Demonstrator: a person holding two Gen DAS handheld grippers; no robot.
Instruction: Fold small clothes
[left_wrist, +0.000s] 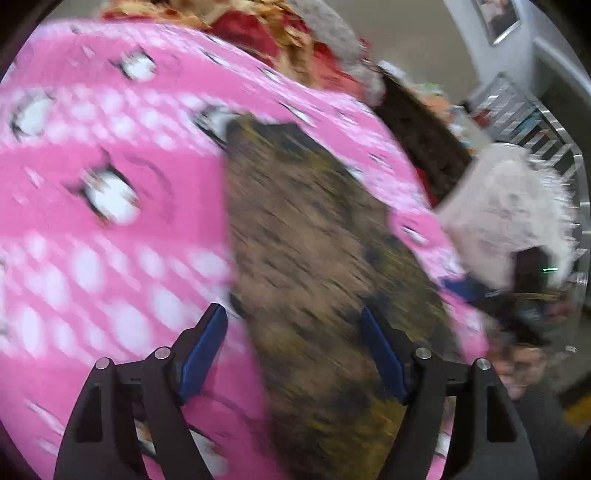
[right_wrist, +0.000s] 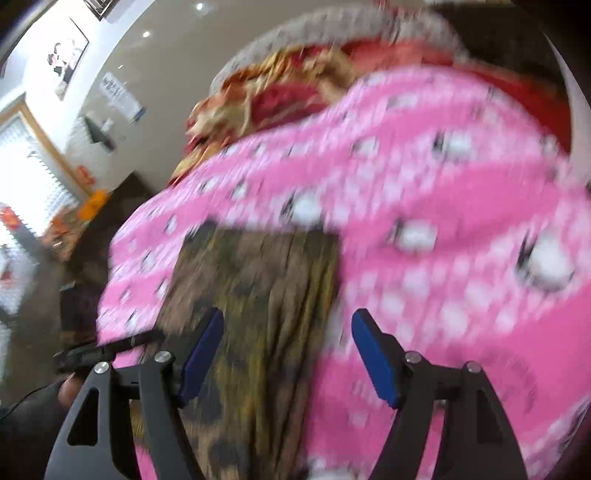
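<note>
A brown and olive mottled garment (left_wrist: 310, 266) lies flat on a pink blanket with white dots (left_wrist: 110, 184). It also shows in the right wrist view (right_wrist: 266, 295) on the same pink blanket (right_wrist: 443, 258). My left gripper (left_wrist: 295, 317) is open and empty, just above the garment's near left part. My right gripper (right_wrist: 288, 321) is open and empty, above the garment's near right edge. The other gripper (right_wrist: 110, 347) shows at the left edge of the right wrist view. Both views are blurred by motion.
A red and gold patterned cloth (right_wrist: 266, 96) and a grey fuzzy cloth (left_wrist: 332, 33) lie beyond the blanket. A white fluffy cloth (left_wrist: 506, 214) lies at the right in the left wrist view. The room's walls and window (right_wrist: 33, 177) show behind.
</note>
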